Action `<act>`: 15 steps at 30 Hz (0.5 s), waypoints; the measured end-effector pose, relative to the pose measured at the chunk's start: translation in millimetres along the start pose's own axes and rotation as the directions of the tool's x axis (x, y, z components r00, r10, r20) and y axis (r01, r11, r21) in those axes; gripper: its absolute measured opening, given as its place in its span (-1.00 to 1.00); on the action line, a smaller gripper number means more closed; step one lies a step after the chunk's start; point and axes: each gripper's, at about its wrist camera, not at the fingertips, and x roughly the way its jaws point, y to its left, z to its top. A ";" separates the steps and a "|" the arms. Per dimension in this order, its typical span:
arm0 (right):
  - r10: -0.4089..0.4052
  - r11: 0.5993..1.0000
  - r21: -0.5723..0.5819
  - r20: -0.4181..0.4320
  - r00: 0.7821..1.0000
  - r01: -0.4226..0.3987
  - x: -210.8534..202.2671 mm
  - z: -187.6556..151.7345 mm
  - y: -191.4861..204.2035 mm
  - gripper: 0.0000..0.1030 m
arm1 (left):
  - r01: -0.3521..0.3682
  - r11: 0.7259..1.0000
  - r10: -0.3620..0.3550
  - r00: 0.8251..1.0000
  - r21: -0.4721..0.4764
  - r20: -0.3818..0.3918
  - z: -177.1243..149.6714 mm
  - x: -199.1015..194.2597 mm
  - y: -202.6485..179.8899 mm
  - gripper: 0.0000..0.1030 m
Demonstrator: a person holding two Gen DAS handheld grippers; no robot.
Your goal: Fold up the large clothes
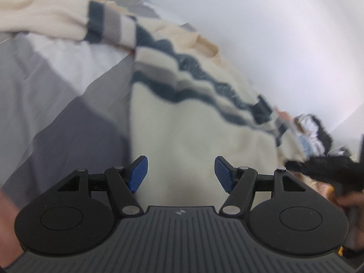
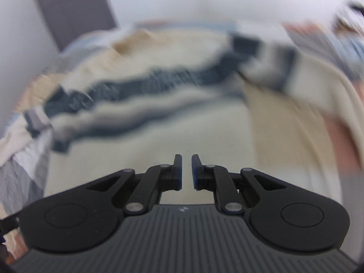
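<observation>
- A cream sweater (image 1: pixel 193 125) with wavy dark teal and grey stripes is lying spread over a bed covered in a grey and white patchwork bedsheet (image 1: pixel 56 91).
- In the left wrist view, the sweater's plain cream lower body is filling the middle of the picture, and the stripes are running across its chest toward the far edge of the bed beside a pale wall (image 1: pixel 273 34).
- One striped sleeve (image 1: pixel 68 22) is stretching away from the body across the bedsheet toward the left side of the bed.
- The left gripper (image 1: pixel 181 173) is hovering over the plain cream part of the sweater with its blue-padded jaws standing wide apart and nothing between them.
- The right gripper (image 2: pixel 186 170) is likewise sitting above the sweater's (image 2: pixel 159 125) cream lower body, with its jaws drawn to a narrow gap, almost together; nothing is showing between the pads.
- The right wrist view is blurred, so whether either gripper is touching the knit cannot be told.
- In that view the stripes are crossing the sweater from left to right, and the other sleeve (image 2: pixel 284 68) is lying folded or bunched at the upper right.
- A dark grey panel (image 2: pixel 72 6) is standing against the wall beyond the far left corner of the bed.
- At the right edge of the left wrist view a blurred heap of dark and light things (image 1: pixel 314 132) is lying past the sweater; what they are cannot be told.
</observation>
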 end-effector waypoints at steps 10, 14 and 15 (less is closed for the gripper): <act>0.072 0.981 0.184 -0.036 0.997 -0.064 -26.7 -72.5 -48.4 0.29 | -0.019 0.982 0.001 0.996 -0.186 -0.094 -46.1 -24.3 4.0 0.34; 0.056 0.965 0.260 -0.033 0.998 -0.045 -23.8 -75.2 -62.0 0.29 | -0.083 0.983 0.064 0.991 -0.161 -0.116 -61.4 -20.5 -4.6 0.34; 0.051 0.959 0.279 -0.033 0.998 -0.040 -23.2 -75.4 -66.3 0.29 | -0.085 0.984 0.066 0.990 -0.158 -0.126 -62.7 -17.3 -6.2 0.34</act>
